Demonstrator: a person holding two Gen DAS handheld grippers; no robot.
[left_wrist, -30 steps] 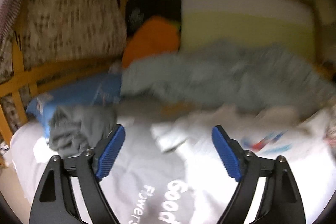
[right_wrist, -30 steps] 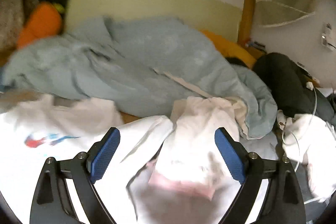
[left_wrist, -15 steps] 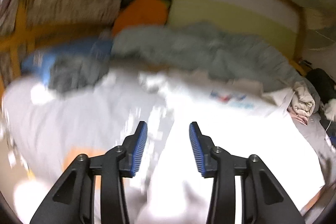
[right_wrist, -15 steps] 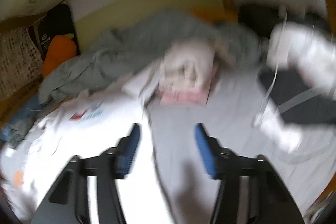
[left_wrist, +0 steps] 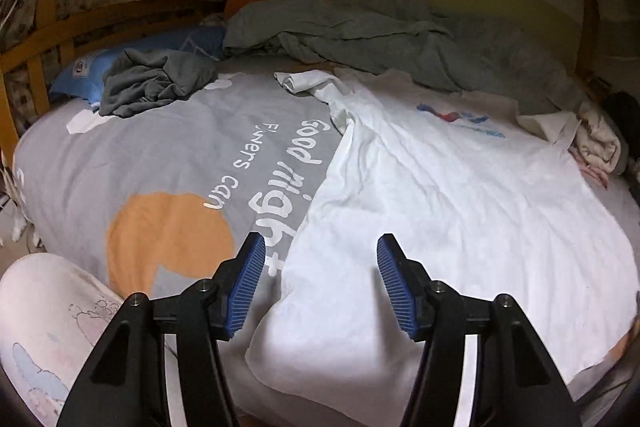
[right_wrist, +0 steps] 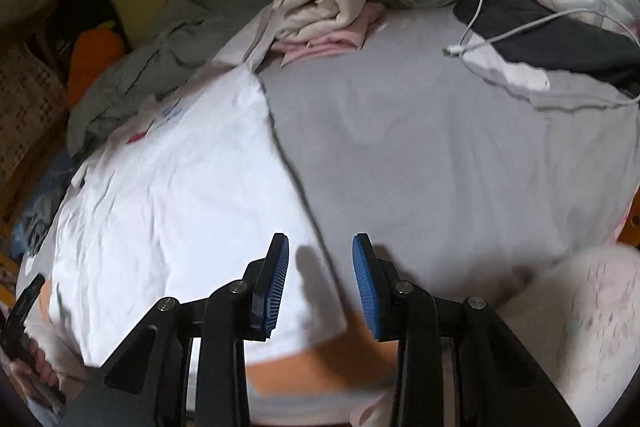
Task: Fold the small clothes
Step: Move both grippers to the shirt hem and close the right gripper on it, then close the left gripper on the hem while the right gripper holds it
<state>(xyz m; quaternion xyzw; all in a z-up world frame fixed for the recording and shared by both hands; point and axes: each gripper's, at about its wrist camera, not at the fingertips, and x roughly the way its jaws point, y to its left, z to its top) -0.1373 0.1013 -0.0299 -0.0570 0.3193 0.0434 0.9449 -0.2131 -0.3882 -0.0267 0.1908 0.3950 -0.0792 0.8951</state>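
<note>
White T-shirt is lying at the bed's near edge; we are holding left gripper and right gripper part-open, unclamped, over its hem corners.

we've got the left black gripper with blue ribbed pads angled down, jaws just reopened, gaping | right black blue-padded gripper tilted down, jaws narrowing, nothing pinched

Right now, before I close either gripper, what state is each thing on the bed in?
White T-shirt: spread flat, front up, creased, unfolded.
Dark grey garment: crumpled heap.
Cream clothing: loosely rolled on a pink piece.
Grey-green blanket: bunched at the far side.
White cable: loose, unplugged end on the bed.
Left gripper: open, over the shirt's hem corner.
Right gripper: open, straddling the shirt's side edge.
</note>
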